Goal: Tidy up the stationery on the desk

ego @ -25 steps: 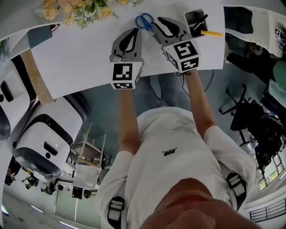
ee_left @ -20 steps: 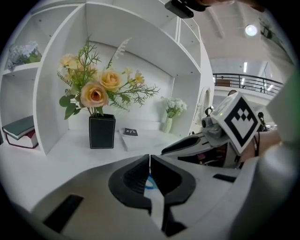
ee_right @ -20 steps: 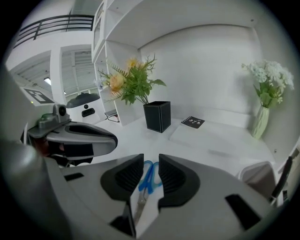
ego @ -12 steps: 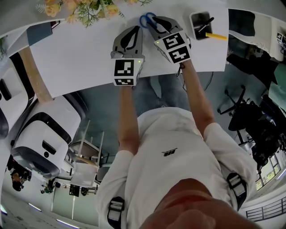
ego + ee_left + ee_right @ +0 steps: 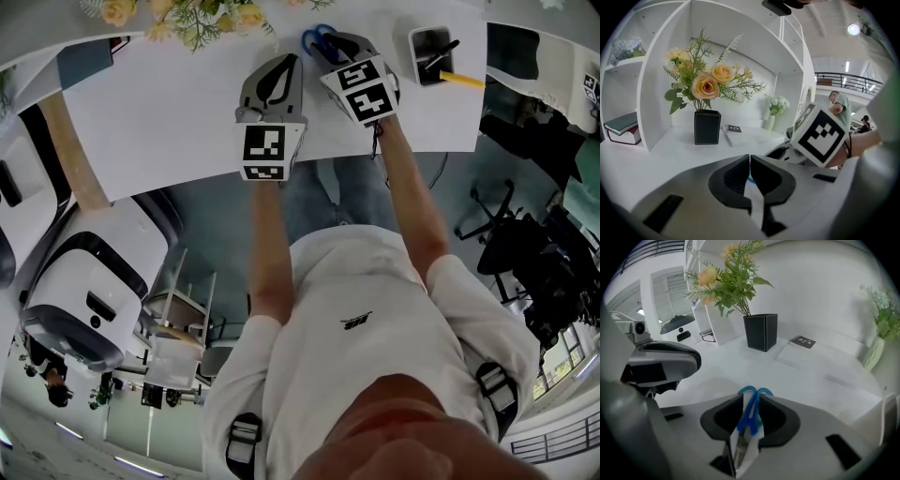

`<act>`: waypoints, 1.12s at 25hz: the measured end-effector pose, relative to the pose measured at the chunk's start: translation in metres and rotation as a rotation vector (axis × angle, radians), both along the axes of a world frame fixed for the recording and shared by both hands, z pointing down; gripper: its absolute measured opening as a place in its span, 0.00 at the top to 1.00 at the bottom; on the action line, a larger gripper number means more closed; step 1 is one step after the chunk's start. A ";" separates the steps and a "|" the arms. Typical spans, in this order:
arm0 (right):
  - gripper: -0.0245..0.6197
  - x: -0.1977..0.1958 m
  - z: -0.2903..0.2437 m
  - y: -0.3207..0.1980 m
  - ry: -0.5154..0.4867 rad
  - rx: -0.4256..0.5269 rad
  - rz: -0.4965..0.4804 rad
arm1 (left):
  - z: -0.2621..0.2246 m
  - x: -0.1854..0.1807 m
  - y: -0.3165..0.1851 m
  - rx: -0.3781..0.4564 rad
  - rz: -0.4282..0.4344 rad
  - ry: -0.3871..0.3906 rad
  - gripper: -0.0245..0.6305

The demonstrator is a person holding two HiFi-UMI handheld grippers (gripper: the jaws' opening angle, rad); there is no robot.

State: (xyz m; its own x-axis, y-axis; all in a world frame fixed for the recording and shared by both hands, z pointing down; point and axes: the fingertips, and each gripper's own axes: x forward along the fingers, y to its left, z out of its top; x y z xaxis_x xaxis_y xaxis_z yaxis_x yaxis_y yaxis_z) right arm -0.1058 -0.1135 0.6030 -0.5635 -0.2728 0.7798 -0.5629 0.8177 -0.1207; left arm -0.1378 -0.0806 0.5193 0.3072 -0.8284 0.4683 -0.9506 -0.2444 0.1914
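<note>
Desk (image 5: 169,108) white, arched shelves (image 5: 651,65) behind.

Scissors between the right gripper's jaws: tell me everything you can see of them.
The scissors have two blue, plastic-looking loop handles and bare metal blades, closed together. They appear to lie on the white desk between the jaws of the right gripper, loops pointing away from its camera, blades toward it. A jaw stands either side of the handles; the jaws have just been opening, and no firm grip shows. In the head view only the blue loops show.
</note>
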 end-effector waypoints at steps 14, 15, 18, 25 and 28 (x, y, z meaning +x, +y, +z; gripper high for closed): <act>0.86 -0.002 0.011 -0.001 0.069 -0.029 0.018 | -0.003 -0.004 0.006 0.001 -0.003 0.008 0.96; 0.86 -0.002 0.010 -0.001 0.066 -0.031 0.018 | -0.004 -0.004 0.006 0.003 -0.002 0.008 0.96; 0.86 0.001 0.003 -0.002 0.038 -0.018 0.027 | -0.007 -0.003 0.007 0.009 0.004 0.005 0.96; 0.86 0.019 -0.023 -0.004 -0.026 0.021 0.086 | -0.016 0.000 0.006 0.024 0.013 0.002 0.96; 0.86 0.027 -0.039 -0.002 -0.056 0.032 0.110 | -0.022 0.008 0.005 0.030 0.031 0.003 0.96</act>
